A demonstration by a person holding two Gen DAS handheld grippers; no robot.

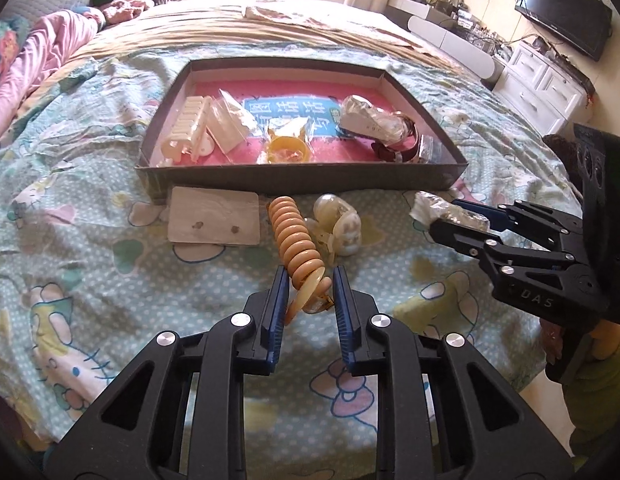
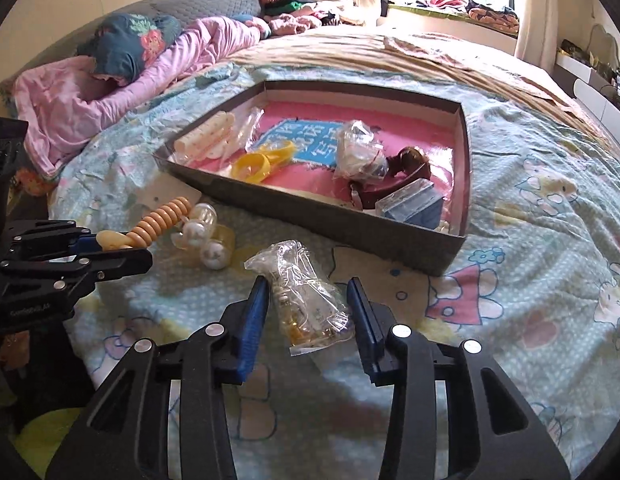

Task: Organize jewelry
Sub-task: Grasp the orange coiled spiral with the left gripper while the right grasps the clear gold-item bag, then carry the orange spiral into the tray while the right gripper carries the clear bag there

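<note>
Both grippers loaded, box ahead.
Your left gripper (image 1: 310, 288) clamps the orange bead strand (image 1: 296, 236); your right gripper (image 2: 308, 308) pinches the plastic packet (image 2: 306, 300), near the box's front wall (image 2: 317, 216). Lift both clear, then lower inside.

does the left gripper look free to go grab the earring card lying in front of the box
Probably not yet. The left gripper is shut on the orange spiral hair tie. The earring card lies uncovered on the bedspread, so only the load hinders it.
</note>
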